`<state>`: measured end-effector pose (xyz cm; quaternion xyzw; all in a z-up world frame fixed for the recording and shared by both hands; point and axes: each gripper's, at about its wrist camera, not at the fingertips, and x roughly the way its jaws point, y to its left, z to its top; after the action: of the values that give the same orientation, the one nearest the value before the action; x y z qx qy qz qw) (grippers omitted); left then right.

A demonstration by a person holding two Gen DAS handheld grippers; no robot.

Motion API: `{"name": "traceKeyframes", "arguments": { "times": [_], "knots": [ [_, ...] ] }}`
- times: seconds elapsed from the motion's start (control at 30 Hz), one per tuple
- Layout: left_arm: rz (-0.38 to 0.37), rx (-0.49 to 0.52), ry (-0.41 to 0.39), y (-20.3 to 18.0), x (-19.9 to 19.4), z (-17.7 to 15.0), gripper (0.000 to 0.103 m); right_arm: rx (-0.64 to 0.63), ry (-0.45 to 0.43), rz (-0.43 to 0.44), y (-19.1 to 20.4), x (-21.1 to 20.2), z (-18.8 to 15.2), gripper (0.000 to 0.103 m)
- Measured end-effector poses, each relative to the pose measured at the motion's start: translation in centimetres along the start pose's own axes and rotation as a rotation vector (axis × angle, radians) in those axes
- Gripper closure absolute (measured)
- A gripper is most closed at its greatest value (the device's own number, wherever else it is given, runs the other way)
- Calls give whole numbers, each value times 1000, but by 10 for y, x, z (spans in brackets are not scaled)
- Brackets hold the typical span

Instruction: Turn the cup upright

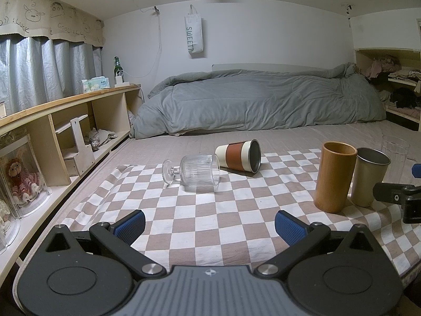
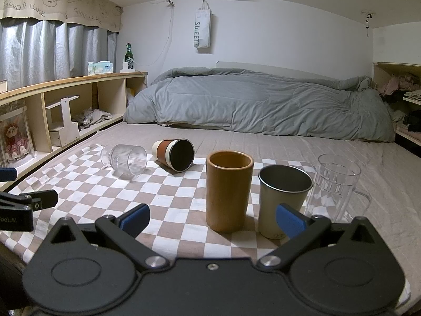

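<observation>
A ribbed clear glass goblet [image 1: 196,171] lies on its side on the checkered cloth [image 1: 223,210], mouth to the right. Behind it a cream cup with a brown sleeve [image 1: 238,155] also lies on its side. Both show in the right wrist view: the goblet [image 2: 126,159] and the sleeved cup [image 2: 173,154]. My left gripper [image 1: 209,226] is open and empty, well short of the goblet. My right gripper [image 2: 211,221] is open and empty, just in front of an upright wooden cup [image 2: 229,193].
Upright on the cloth's right side stand the wooden cup [image 1: 334,176], a metal cup [image 2: 282,200] and a clear glass mug [image 2: 335,184]. A grey duvet [image 1: 263,100] lies behind. Wooden shelves [image 1: 79,121] run along the left.
</observation>
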<state>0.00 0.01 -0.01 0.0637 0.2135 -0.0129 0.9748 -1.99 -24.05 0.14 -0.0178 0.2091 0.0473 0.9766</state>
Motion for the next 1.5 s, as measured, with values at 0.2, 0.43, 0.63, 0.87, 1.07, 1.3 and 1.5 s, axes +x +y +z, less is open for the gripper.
{"name": "traceKeyframes", "arguments": {
  "times": [0.2,0.43,0.63,0.87,1.07,1.3,1.5],
  "knots": [
    [0,0,0,0,0,0,0,0,0,0,0,0,0,0],
    [0,0,1,0,0,0,0,0,0,1,0,-1,1,0],
    [0,-1,1,0,0,0,0,-1,-1,2,-1,0,1,0],
    [1,0,1,0,0,0,0,0,0,1,-1,-1,0,0],
    [17,-10,7,1,5,-4,0,-13,-17,30,-1,0,8,0],
    [-4,-29,-4,13,-7,-5,0,-90,-1,81,2,34,50,0],
    [-29,-73,1,26,-11,-8,0,-159,69,133,19,104,95,0]
  ]
}}
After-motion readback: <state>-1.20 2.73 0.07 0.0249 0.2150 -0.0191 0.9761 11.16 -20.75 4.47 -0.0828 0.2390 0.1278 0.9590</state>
